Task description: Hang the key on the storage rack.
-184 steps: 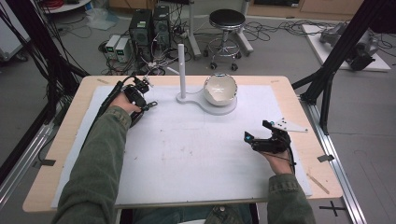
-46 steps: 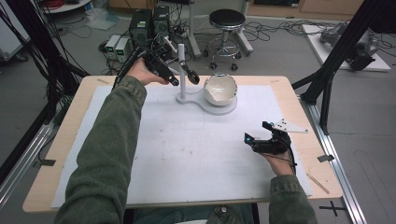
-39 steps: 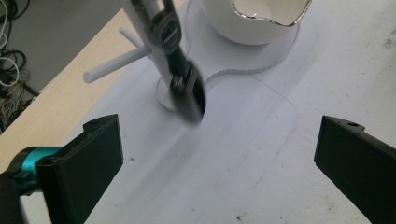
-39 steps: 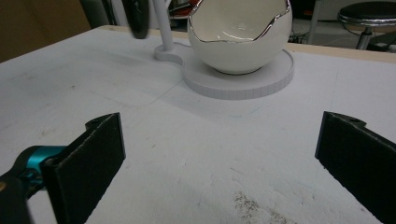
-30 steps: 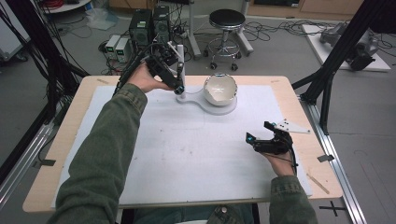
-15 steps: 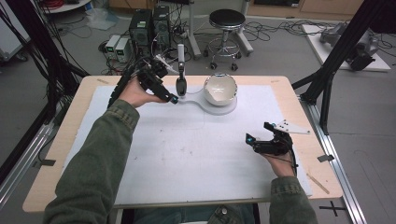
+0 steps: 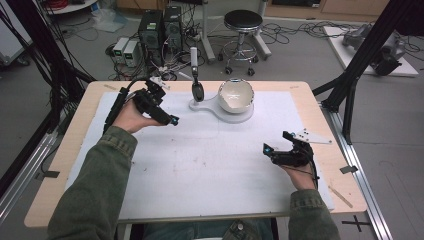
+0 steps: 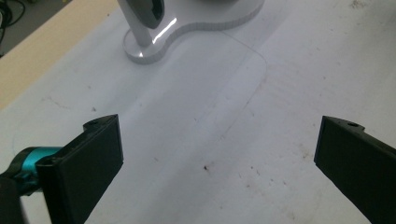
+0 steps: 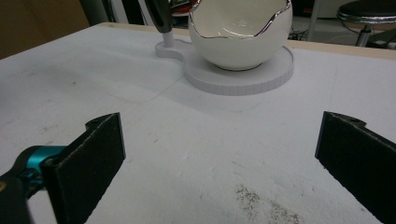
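High view: a wooden table (image 7: pixel 320 100) covered by a white mat (image 7: pixel 200 160) carries a white figure-eight stand (image 7: pixel 212 106) at its far middle, bearing a white egg-shaped bowl with a jagged silver rim (image 7: pixel 236 95) on its large disc and an upright white post with a dark oval paddle (image 7: pixel 197 90) on its small disc. The left gripper (image 7: pixel 162 114) sits in the person's hand just left of the stand, apart from it, empty. The right gripper (image 7: pixel 274 151) lies low over the mat near the right edge, well apart from the bowl, empty. Left gripper view: both black jaws stand wide apart over bare mat; the stand's small disc (image 8: pixel 149 46) and post foot lie ahead at upper left. Right gripper view: both jaws stand wide apart, nothing between them; the bowl (image 9: pixel 240 35) rests on its disc ahead, the post (image 9: pixel 161 18) to its left.
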